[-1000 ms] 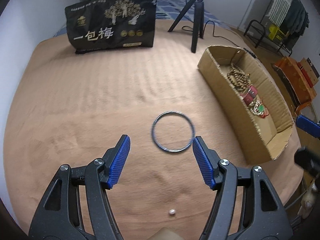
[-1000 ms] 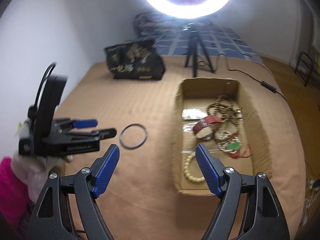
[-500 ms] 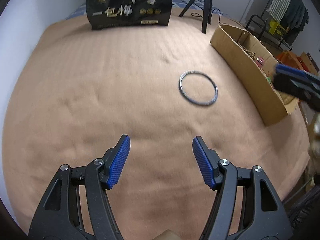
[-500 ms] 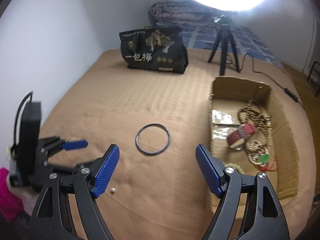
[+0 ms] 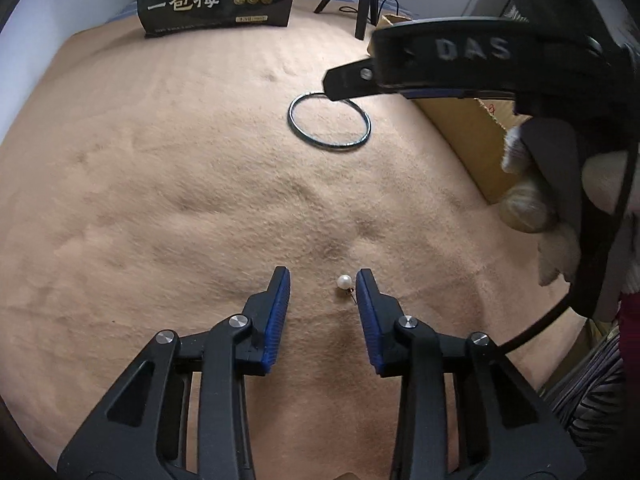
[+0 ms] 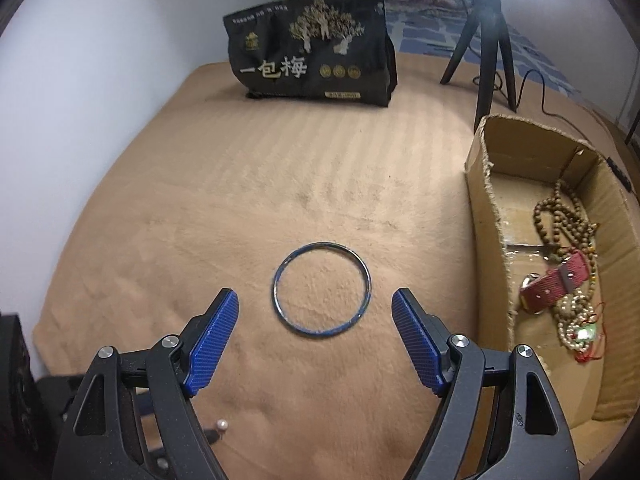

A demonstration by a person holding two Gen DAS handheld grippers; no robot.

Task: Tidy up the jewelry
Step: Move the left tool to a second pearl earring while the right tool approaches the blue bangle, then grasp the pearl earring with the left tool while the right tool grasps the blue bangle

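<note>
- Two grippers, both empty.
- Left gripper [image 5: 323,280]: jaws partly open, low over tan blanket [image 5: 160,200], straddling pearl earring [image 5: 344,281] lying just beside right-hand pad.
- Right gripper [image 6: 315,312]: jaws spread wide, bangle [image 6: 321,289] flat on blanket between and just ahead of tips, untouched.
- Cardboard box [image 6: 486,208] to the right, holding wooden bead strands [image 6: 564,216] and red watch strap [image 6: 554,284].

A black bag [image 6: 310,46] standing at the far edge of the bed shows large pale characters "一包梅" under a gold tree drawing; its smaller print is too fine to read. The right gripper [image 5: 472,64] carries raised letters "DAS" on its black body.
</note>
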